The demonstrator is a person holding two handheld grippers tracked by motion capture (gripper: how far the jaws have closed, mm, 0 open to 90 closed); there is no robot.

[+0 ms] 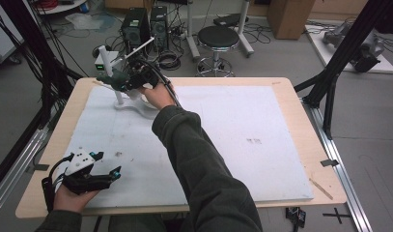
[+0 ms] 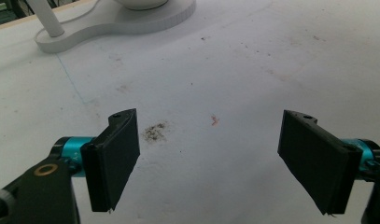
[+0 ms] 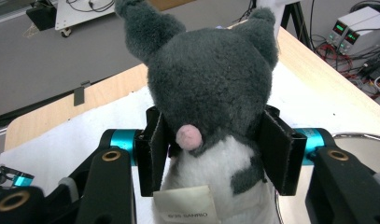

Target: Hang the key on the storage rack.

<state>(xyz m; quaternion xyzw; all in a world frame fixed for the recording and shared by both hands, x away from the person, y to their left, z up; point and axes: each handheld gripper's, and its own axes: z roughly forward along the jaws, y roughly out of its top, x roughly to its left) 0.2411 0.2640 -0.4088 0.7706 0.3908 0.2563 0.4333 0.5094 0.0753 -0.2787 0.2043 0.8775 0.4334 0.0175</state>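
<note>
Tabletop: grey-and-white plush toy (image 3: 211,93), pink-tailed.

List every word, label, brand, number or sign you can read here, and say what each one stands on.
"SANRIO", seen upside down, preceded by small characters too blurred to read: on the white fabric tag of the grey plush toy held in the right gripper.
Green digits on the bench instruments behind the table: too small to read.
Nothing else legible.

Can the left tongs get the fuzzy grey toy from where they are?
Probably not yet. The left tongs sit open at the near corner, while the plush toy is gripped by the right tongs at the far side.
</note>
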